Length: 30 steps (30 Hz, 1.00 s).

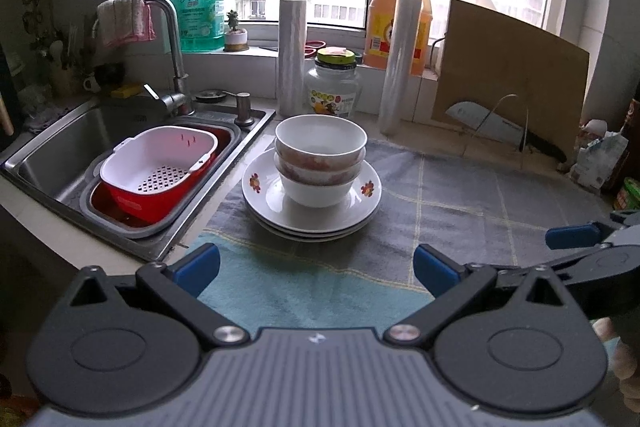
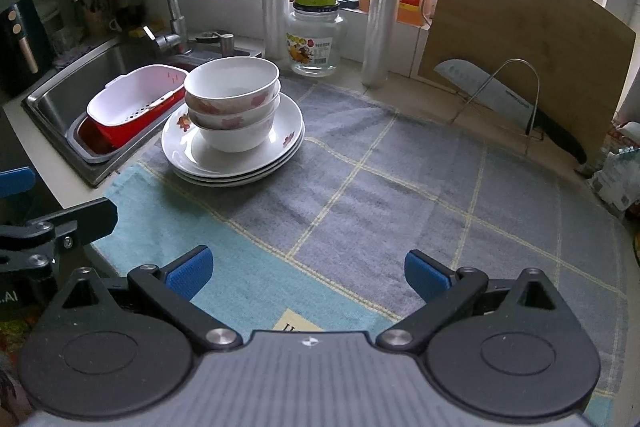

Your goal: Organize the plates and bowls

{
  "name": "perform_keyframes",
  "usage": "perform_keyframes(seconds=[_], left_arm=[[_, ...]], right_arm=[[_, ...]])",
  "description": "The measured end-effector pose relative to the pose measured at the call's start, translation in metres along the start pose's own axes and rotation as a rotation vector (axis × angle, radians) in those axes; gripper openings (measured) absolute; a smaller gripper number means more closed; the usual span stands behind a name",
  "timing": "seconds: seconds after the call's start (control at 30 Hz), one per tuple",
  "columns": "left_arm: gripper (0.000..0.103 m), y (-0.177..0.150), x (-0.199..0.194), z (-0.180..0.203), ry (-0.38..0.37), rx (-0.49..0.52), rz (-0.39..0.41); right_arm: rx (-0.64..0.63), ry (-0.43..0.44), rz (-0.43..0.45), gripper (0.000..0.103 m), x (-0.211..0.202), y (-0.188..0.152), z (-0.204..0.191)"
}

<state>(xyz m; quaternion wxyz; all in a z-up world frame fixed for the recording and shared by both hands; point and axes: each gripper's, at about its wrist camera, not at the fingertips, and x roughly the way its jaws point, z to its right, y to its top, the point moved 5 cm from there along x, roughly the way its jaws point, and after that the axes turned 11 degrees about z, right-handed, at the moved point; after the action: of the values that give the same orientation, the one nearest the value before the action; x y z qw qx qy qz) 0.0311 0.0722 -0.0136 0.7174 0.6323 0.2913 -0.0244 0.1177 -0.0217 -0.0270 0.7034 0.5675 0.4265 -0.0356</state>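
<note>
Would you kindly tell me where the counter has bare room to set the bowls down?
The checked cloth lies bare between the plate stack and the knife rack. Crowded along the sill: jar, wrap rolls, cutting board.

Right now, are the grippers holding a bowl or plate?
No. The left gripper and right gripper are both open and hold nothing; bowls sit stacked on plates.

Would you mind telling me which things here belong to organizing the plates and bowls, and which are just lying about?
Part of the job:
- stacked bowls
- stacked plates under them
- left hand-held gripper, open
- right hand-held gripper, open

Just lying about:
- colander in the sink
- glass jar
- knife
- cutting board
- checked cloth
</note>
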Motion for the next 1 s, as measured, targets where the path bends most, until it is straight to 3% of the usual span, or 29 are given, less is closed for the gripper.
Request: perform_keyframes(seconds=[1.0], left_arm=[[0.102,-0.0007,0.0018,-0.0065,0.024,0.028,-0.032]], right_arm=[[0.031,-0.008,0.02,0.103,-0.0054,0.0074,-0.0021]])
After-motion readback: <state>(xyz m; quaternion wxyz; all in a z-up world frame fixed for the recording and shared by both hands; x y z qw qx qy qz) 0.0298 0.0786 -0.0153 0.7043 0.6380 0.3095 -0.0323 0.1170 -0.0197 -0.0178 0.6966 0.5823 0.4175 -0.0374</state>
